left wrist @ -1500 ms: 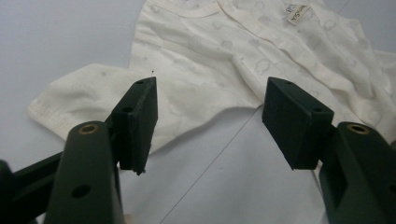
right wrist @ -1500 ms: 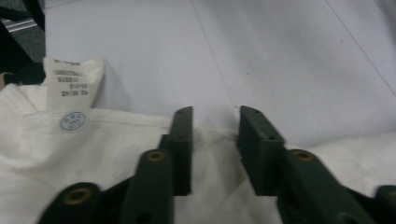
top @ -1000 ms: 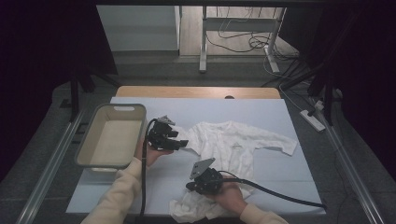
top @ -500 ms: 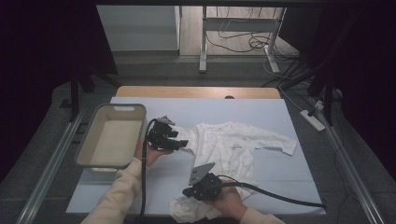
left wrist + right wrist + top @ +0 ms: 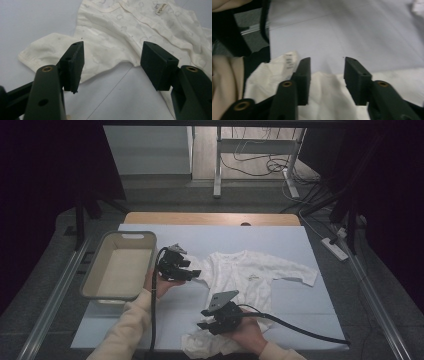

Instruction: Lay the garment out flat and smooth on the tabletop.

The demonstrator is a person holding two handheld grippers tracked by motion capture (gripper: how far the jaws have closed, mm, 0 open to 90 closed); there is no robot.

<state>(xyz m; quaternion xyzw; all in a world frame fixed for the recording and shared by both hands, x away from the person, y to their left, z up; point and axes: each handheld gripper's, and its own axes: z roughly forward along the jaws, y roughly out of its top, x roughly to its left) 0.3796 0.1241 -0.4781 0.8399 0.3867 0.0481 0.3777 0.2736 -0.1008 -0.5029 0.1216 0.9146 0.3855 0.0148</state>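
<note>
Dark curtains are closing off both sides of the room, and a grey floor with loose cables is stretching away behind the table (image 5: 150, 330), which is wearing a pale blue cover with a strip of bare wood showing along its far edge. On the table's left part a beige plastic basin (image 5: 90, 282) is sitting empty, its long side running away from the person.

Beside it, a white baby bodysuit (image 5: 250, 275) is lying spread across the middle of the cover, one long sleeve (image 5: 300, 274) reaching out to the right and the lower part bunching up in a crumpled heap at the near edge. In the left gripper view the same garment (image 5: 120, 32) is lying flat with its neckline and a small sewn label (image 5: 160, 9) at the top.

Two forearms in cream sleeves are coming in from the bottom. The left claw (image 5: 192, 272) is hovering at the bodysuit's left sleeve, just right of the basin; its jaws are standing wide apart with nothing pinched between them, the sleeve cloth (image 5: 50, 50) lying on the table below them. The right claw (image 5: 202, 325) is sitting low over the bunched lower end of the garment (image 5: 324, 100); its jaws have just been opening and are now standing moderately apart, with the cloth lying slack between and beneath them, the pads not pressing on it. A black cable (image 5: 300, 330) is trailing from it to the right.
</note>
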